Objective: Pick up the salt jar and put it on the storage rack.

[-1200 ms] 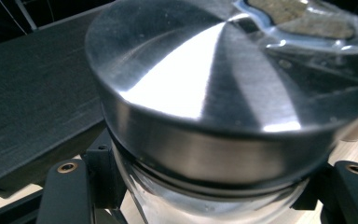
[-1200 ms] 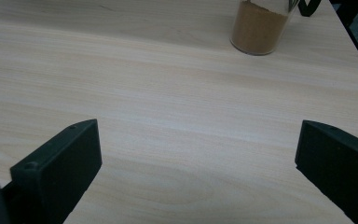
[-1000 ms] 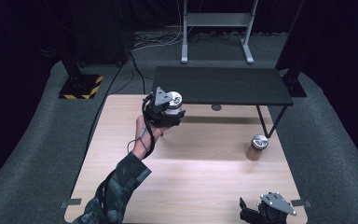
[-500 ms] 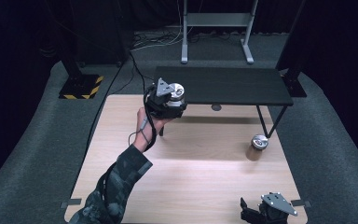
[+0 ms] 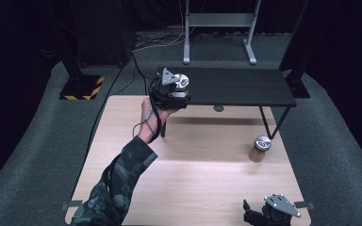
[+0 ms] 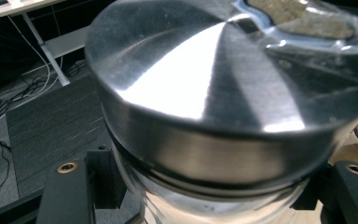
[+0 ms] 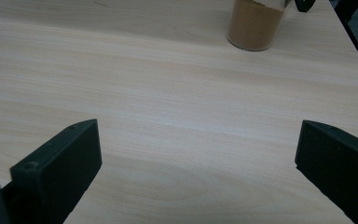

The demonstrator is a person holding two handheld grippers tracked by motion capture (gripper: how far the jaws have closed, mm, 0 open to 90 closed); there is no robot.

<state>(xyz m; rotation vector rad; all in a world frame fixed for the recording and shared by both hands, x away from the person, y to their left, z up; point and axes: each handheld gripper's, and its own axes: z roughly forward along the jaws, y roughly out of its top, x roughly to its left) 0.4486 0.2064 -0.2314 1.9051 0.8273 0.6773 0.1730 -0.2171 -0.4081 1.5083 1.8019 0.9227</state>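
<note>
Upper centre of the high view: the left tool (image 5: 173, 89), raised above the pale wooden bench (image 5: 122, 141), clamps a clear glass jar with a brushed-metal lid (image 6: 205, 93) at the near left edge of the low black shelf (image 5: 235, 87). The jar is lifted but not yet set down; placing and release appear to remain. A second metal-lidded jar of brown powder (image 5: 259, 149) waits at right of the bench. At bottom right, the right tool (image 5: 264, 215) rests with jaws spread wide.

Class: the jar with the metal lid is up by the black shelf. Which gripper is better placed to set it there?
Left. The left gripper already grips the jar at the black shelf's edge; the right gripper rests open at the near table edge.
</note>
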